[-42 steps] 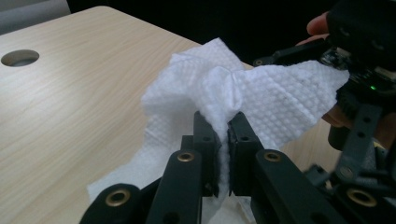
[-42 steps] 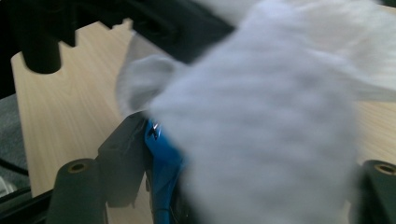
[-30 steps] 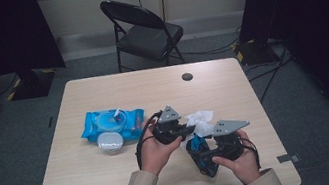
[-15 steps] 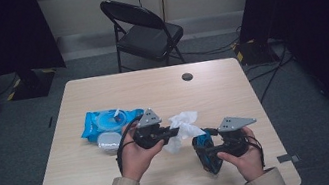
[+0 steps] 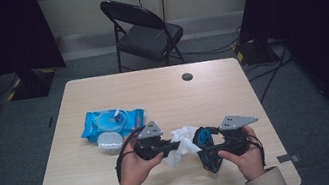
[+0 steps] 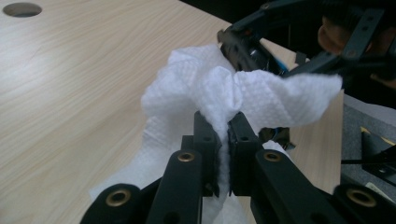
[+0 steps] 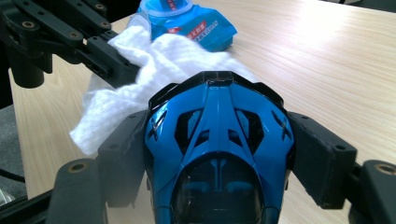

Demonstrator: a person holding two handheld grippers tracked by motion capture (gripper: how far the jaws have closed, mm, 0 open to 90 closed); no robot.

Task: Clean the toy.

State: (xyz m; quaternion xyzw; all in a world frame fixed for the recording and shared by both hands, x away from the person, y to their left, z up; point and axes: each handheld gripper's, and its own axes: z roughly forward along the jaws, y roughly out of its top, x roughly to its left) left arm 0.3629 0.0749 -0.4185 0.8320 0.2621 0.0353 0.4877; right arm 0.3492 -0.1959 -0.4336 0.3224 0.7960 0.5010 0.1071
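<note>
My left gripper [image 5: 177, 146] is shut on a crumpled white wipe [image 5: 184, 139], whose folds bulge over its jaws [image 6: 224, 88]. A blue toy car [image 5: 204, 141] is held nose outward in my right gripper [image 5: 208, 150], jaws shut on its two sides [image 7: 219, 135]. The wipe [image 7: 154, 65] lies against the car's front end. The left gripper [image 7: 109, 58] reaches in from the left of the right gripper view. Both hands hover low over the front middle of the wooden table [image 5: 232, 86].
A blue pack of wet wipes [image 5: 112, 121] lies left of centre, with a round white lid [image 5: 110, 142] just in front of it. A small dark hole [image 5: 187, 76] sits near the table's far edge. A black folding chair [image 5: 144, 30] stands beyond the table.
My left gripper has drawn left and a little toward the person, dragging the wipe along the car. The right gripper with the car has barely shifted.
</note>
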